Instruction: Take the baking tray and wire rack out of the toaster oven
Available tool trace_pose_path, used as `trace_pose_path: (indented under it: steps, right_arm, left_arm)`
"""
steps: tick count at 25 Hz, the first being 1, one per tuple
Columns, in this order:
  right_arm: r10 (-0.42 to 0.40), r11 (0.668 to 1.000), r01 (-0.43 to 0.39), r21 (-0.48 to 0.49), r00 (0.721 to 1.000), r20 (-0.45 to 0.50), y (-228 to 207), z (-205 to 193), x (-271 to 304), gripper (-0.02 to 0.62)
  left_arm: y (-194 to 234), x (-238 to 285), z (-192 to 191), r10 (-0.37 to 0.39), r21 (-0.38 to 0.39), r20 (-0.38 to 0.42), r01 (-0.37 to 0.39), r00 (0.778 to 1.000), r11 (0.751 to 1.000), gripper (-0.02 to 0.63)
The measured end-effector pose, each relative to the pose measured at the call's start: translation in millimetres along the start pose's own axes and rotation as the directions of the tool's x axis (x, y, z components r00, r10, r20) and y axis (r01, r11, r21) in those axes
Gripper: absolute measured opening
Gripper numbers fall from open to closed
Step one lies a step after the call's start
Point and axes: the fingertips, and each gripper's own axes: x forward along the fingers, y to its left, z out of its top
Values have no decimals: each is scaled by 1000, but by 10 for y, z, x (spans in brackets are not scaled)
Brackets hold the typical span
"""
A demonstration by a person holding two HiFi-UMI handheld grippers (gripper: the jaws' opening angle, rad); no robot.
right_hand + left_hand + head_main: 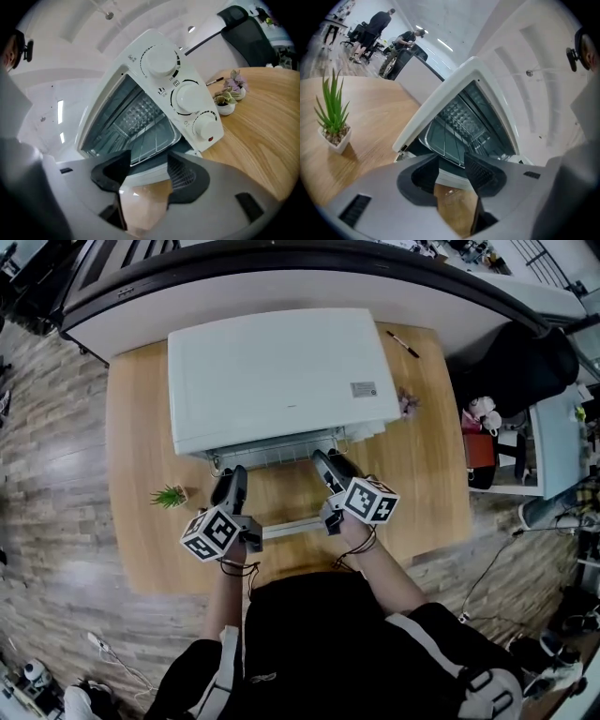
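Observation:
The white toaster oven stands on a wooden table with its glass door folded down toward me. Inside, the dark baking tray sits low, with the wire rack above it. The right gripper view shows the same tray and rack beside the control knobs. My left gripper hovers over the door's left part, open, with nothing between its pads. My right gripper is over the door's right part, also open and empty.
A small green potted plant stands left of the oven. A little pot of succulents and a pen lie to its right. People work far behind. A dark chair stands beyond the table's right edge.

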Motion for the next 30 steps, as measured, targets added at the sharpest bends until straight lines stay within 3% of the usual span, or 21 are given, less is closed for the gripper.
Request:
trace_pose_path:
  steps: [2,3,9,12,15,22,30]
  right_arm:
    - [-8,1000,8,-22,1000,-5,-94,35,-53,304]
    - [-12,999,12,-30,1000,-4,-136,74,-72,311]
    - [-62,978,52,-202,997,-45,-131,271,-30,292]
    - [-98,957,73,-280,992,-76,-90,260,20,275]
    - [-103,951,67,-300,989,-104,-97,238,19,275]
    - [-108,951,74,-300,989,-100,-77,109,-158,275]
    - [-105,952,77,-298,991,-81,-41,-75,-421,275]
  left_arm:
    - [24,-80,66,0,49,6,0,1000,999,197]
    - [56,-112,112,5,65,11,-6,1000,998,215]
    - [178,-16,289,19,141,-27,-15,999,990,218]
    - [169,56,249,52,246,-79,-31,995,969,216]
    - [145,38,196,82,319,-93,-48,992,947,215]
    - [119,-128,84,87,362,-107,-43,990,931,215]
    - [90,-395,-76,63,350,-109,-21,992,936,216]
